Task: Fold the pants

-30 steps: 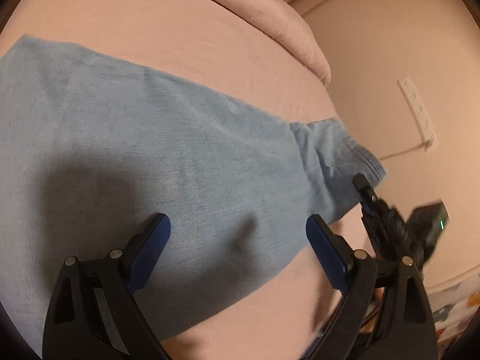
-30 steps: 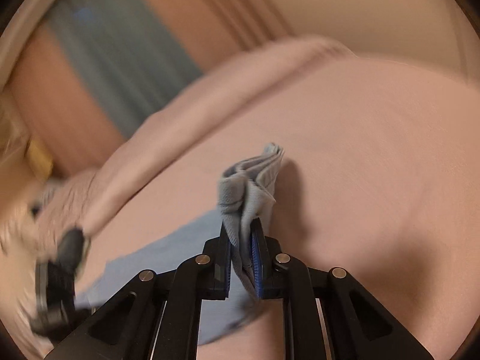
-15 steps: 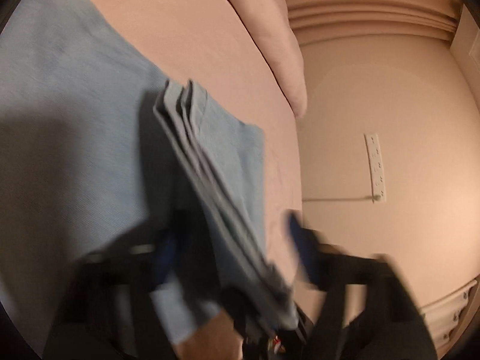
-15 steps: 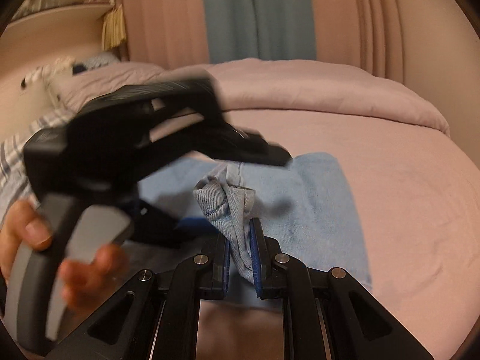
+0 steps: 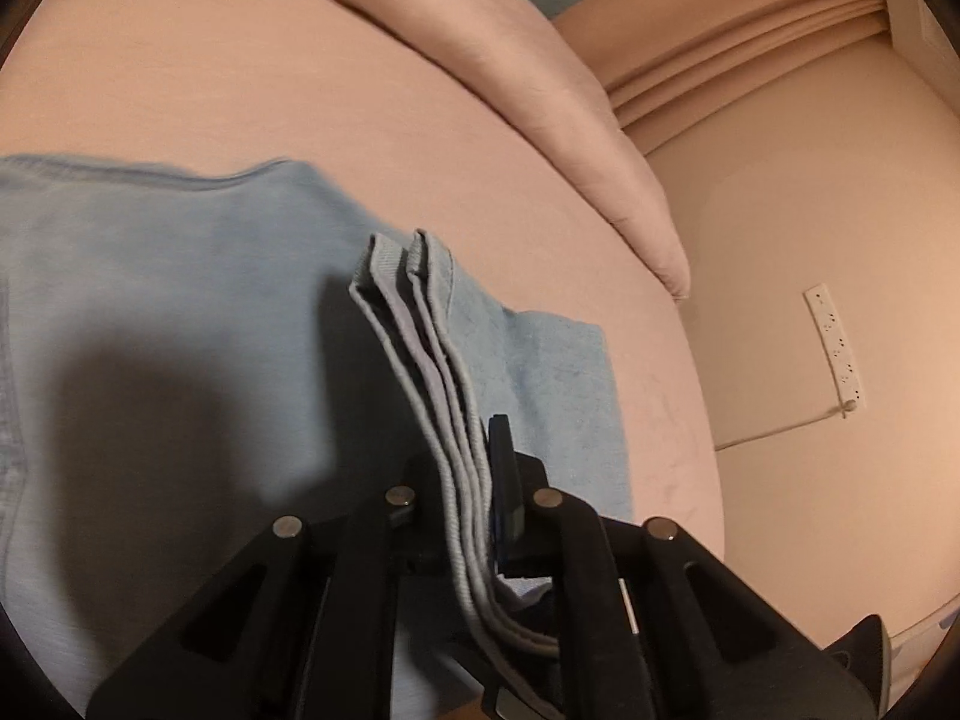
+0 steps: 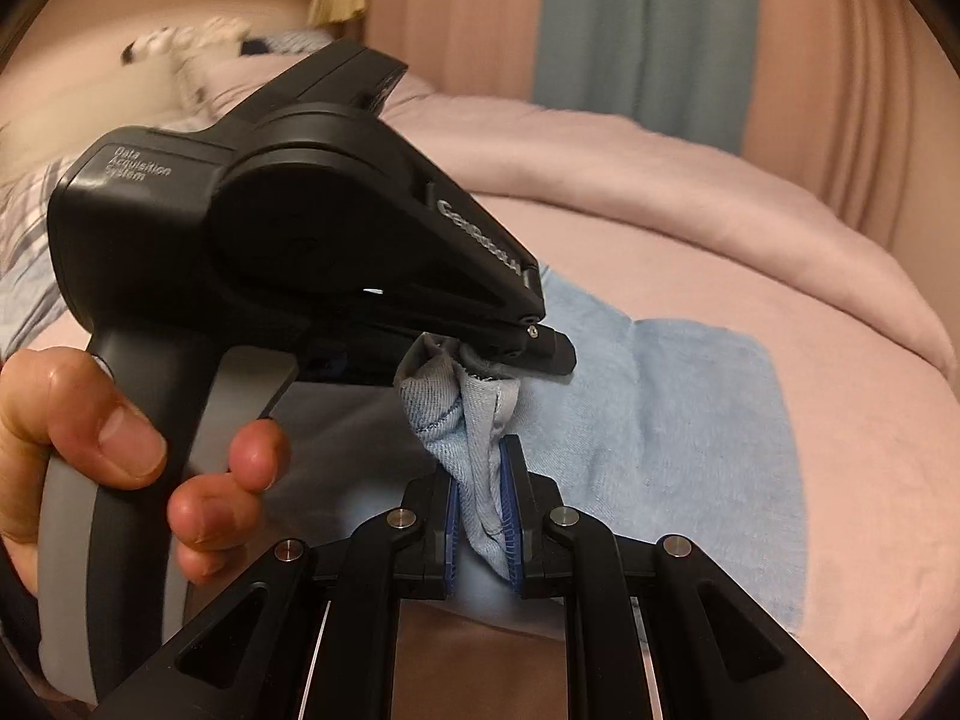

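One bed (image 5: pixel 300 90) is carrying one pair of light-blue pants (image 5: pixel 150 300), which is lying spread across its pink sheet. Two grippers are holding the gathered hem layers above the fabric: the left gripper (image 5: pixel 474 480) is pinching four stacked hem edges, and the right gripper (image 6: pixel 483 510) is clamping the bunched denim just beside it.

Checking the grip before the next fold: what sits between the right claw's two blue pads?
In the right wrist view, a bunched hem of the light blue pants fills the gap of the right claw; its pads press on it. The left claw grips the same bunch above.
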A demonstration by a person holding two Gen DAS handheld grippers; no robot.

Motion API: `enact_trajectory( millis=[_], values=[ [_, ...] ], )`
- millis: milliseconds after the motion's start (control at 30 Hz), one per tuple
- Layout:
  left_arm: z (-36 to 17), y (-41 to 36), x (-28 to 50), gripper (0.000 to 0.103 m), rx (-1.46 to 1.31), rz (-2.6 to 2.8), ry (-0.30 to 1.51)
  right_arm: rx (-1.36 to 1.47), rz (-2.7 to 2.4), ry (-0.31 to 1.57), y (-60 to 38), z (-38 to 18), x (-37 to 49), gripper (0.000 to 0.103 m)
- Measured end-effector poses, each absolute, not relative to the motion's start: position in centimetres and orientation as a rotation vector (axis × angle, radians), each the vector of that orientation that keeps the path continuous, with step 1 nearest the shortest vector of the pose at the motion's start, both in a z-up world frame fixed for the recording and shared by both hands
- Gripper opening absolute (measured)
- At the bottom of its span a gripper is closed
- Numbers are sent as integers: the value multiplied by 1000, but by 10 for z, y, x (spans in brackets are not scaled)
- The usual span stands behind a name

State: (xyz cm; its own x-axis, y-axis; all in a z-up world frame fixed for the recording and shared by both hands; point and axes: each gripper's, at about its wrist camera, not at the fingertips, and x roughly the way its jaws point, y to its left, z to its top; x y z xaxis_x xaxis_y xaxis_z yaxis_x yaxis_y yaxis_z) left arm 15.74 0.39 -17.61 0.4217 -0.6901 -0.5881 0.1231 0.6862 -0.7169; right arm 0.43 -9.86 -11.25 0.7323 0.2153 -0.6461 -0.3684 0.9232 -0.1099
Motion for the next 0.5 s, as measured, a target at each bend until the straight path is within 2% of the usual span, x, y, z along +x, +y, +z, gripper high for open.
enact_trajectory(
  millis=[167, 200, 233, 300, 367, 433, 500],
  values=[
    [-200, 29, 159, 13, -669, -517, 1067, -239, 348, 752, -93, -121, 19, 15],
    [-201, 34, 159, 14, -679, -502, 1062, -221, 362, 772, -96, -122, 22, 19],
    [-201, 35, 161, 15, -686, -497, 1061, -188, 388, 803, -101, -122, 25, 31],
    [-195, 43, 160, 18, -676, -454, 1049, -104, 439, 850, -114, -120, 29, 47],
    [-180, 53, 154, 36, -616, -403, 1006, -19, 491, 858, -132, -110, 26, 47],
    [-168, 56, 148, 45, -564, -371, 961, 71, 499, 824, -161, -94, 24, 47],
    [-158, 58, 143, 45, -538, -387, 939, 134, 453, 783, -189, -82, 27, 47]
  ],
)
